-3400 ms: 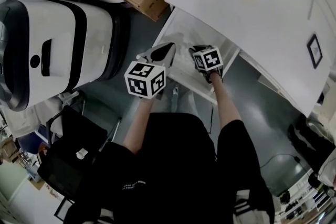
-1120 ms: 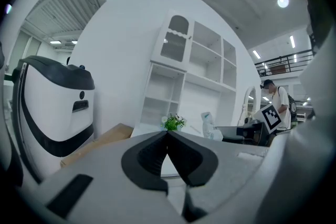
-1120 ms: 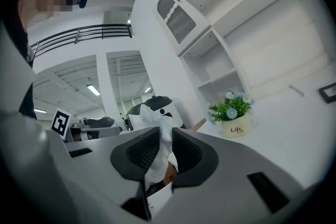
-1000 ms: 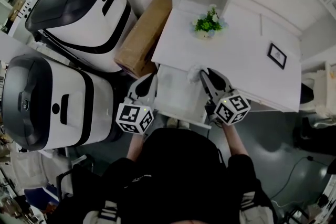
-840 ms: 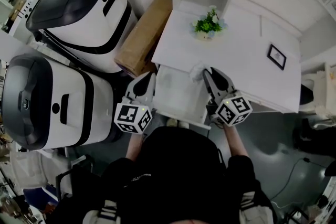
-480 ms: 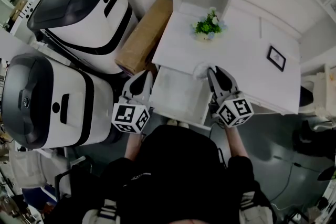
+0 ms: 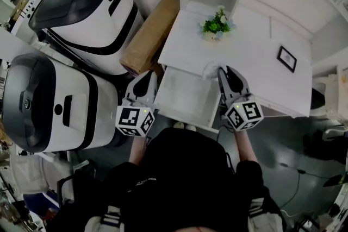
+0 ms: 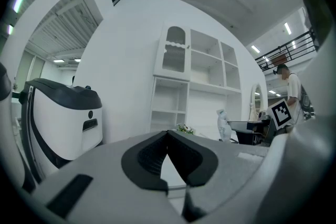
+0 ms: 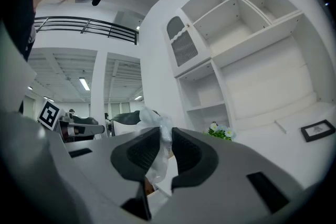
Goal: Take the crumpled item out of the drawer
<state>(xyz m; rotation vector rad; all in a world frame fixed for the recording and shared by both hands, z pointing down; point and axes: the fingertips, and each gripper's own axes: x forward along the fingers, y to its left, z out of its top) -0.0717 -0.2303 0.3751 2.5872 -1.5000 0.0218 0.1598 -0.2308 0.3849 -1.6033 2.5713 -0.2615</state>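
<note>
Left gripper [image 7: 145,77]: jaws pressed together, nothing in them, just beside the open drawer's [image 7: 182,96] left edge.

Wad [image 9: 153,120]: pinched at the tips of my right gripper [image 7: 224,72], out of the drawer, above its far right corner by the table [image 7: 244,51] edge. It stands upright between the pads, tail hanging down.

Right hand has it; left is well apart.

Writing: none readable, only square markers on the cubes.

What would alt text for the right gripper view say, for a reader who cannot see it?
The right gripper, seen along its two grey jaws, is shut on a crumpled whitish plastic item. Behind it stand white wall shelves and a white tabletop with a small flowering plant and a framed picture.
</note>
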